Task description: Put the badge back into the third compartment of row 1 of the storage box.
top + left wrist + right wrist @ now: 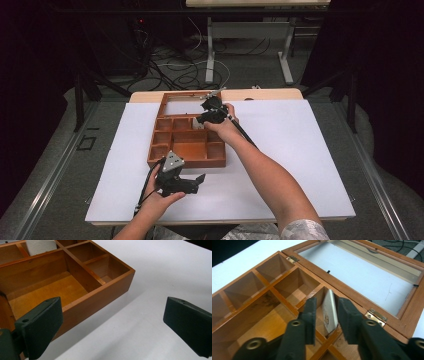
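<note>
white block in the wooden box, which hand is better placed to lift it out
Right. The right tool already straddles the white block standing on edge in a compartment of the wooden box, jaws slightly apart. The left tool sits open on the table, outside the box's near wall.

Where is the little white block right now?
In the right gripper view, the white block stands on edge in a wooden box compartment beside the hinged lid, between the right tongs' parted jaws.
</note>
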Demonstrator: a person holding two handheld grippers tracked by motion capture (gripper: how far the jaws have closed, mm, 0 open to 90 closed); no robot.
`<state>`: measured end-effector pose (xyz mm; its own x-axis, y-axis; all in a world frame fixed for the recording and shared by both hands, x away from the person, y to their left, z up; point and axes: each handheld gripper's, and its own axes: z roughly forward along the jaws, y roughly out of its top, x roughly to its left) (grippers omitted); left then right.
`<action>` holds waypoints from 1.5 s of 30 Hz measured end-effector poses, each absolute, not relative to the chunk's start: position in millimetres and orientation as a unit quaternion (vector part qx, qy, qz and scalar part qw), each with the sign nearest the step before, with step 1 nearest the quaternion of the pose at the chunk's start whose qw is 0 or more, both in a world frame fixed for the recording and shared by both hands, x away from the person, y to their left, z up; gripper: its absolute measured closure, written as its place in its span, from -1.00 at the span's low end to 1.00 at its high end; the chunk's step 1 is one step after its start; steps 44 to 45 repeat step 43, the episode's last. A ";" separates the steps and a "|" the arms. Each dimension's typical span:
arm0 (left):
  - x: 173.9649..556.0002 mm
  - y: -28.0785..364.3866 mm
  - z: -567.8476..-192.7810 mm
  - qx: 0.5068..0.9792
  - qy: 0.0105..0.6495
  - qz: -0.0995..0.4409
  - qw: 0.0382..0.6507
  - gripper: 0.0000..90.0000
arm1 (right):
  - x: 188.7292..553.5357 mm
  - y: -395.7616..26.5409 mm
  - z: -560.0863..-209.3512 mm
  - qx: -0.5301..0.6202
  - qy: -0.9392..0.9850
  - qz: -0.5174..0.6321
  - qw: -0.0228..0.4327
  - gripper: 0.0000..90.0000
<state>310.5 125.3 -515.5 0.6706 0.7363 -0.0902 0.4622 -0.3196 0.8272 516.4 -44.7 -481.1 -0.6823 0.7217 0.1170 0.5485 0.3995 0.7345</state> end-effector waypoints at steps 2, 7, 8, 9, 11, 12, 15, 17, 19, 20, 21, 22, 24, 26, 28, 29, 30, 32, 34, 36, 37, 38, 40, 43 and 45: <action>310.8 125.7 -515.7 0.797 0.376 0.154 0.446 -0.94 | 514.2 -45.0 -479.2 0.380 0.830 0.393 0.110 0.37; 311.6 125.8 -516.1 0.794 0.378 0.159 0.448 -0.94 | 505.8 -46.9 -472.2 0.374 0.833 0.393 0.105 0.25; 311.8 125.8 -516.2 0.794 0.379 0.159 0.448 -0.94 | 504.4 -47.2 -471.6 0.374 0.829 0.402 0.106 0.24; 311.9 125.8 -516.2 0.794 0.379 0.159 0.448 -0.94 | 502.4 -48.2 -469.5 0.375 0.828 0.405 0.105 0.24; 312.5 126.5 -516.0 0.797 0.378 0.155 0.445 -0.94 | 499.5 -49.6 -465.9 0.377 0.827 0.403 0.106 0.21; 312.8 126.6 -516.1 0.797 0.378 0.155 0.445 -0.94 | 497.5 -50.0 -464.0 0.380 0.826 0.403 0.104 0.19; 313.3 126.6 -516.5 0.795 0.379 0.156 0.446 -0.94 | 490.9 -52.4 -457.9 0.371 0.828 0.407 0.106 0.13; 313.6 126.8 -516.5 0.794 0.380 0.158 0.448 -0.94 | 486.5 -53.9 -455.7 0.368 0.825 0.413 0.112 0.10; 313.8 127.7 -515.7 0.796 0.379 0.156 0.446 -0.94 | 481.6 -56.4 -453.9 0.362 0.824 0.420 0.116 0.05; 313.9 127.7 -515.7 0.795 0.380 0.157 0.447 -0.93 | 478.0 -58.2 -452.1 0.363 0.826 0.416 0.112 0.01; 313.9 127.7 -515.6 0.794 0.380 0.157 0.447 -0.94 | 475.6 -59.2 -451.1 0.363 0.827 0.415 0.109 -0.01; 313.6 127.7 -515.3 0.795 0.380 0.156 0.447 -0.94 | 472.4 -60.9 -450.2 0.359 0.829 0.415 0.110 -0.02; 313.5 127.2 -515.6 0.793 0.381 0.160 0.448 -0.94 | 465.8 -66.5 -449.1 0.341 0.829 0.427 0.120 -0.06; 313.7 127.9 -515.2 0.794 0.381 0.157 0.447 -0.94 | 455.5 -73.7 -447.2 0.343 0.826 0.429 0.122 -0.20; 314.2 128.4 -515.5 0.793 0.383 0.158 0.446 -0.94 | 447.4 -81.0 -446.9 0.346 0.823 0.434 0.121 -0.27; 314.3 128.2 -516.1 0.791 0.385 0.161 0.448 -0.94 | 441.9 -86.8 -447.3 0.347 0.821 0.438 0.121 -0.30; 314.6 128.6 -515.9 0.791 0.386 0.157 0.448 -0.94 | 438.4 -89.8 -447.3 0.350 0.818 0.440 0.118 -0.36; 314.9 129.3 -515.5 0.791 0.387 0.157 0.447 -0.94 | 429.4 -99.6 -448.8 0.354 0.813 0.448 0.114 -0.44; 315.1 129.6 -515.1 0.789 0.389 0.160 0.449 -0.94 | 420.0 -109.6 -450.6 0.357 0.810 0.450 0.120 -0.49; 315.6 130.4 -514.6 0.788 0.390 0.159 0.449 -0.94 | 410.4 -119.9 -453.6 0.355 0.807 0.454 0.127 -0.56; 315.9 131.1 -514.0 0.788 0.391 0.158 0.448 -0.94 | 405.4 -125.6 -455.4 0.357 0.806 0.453 0.132 -0.59; 316.3 131.3 -514.0 0.784 0.393 0.161 0.452 -0.94 | 400.2 -131.5 -458.0 0.357 0.805 0.455 0.133 -0.62; 316.7 132.7 -513.1 0.784 0.394 0.159 0.452 -0.94 | 390.1 -143.4 -463.6 0.359 0.800 0.461 0.136 -0.65; 317.6 133.5 -512.5 0.781 0.396 0.162 0.454 -0.94 | 374.5 -163.0 -471.1 0.367 0.790 0.470 0.142 -0.67; 317.6 133.5 -512.5 0.781 0.396 0.162 0.454 -0.94 | 374.5 -163.0 -471.1 0.367 0.790 0.470 0.142 -0.67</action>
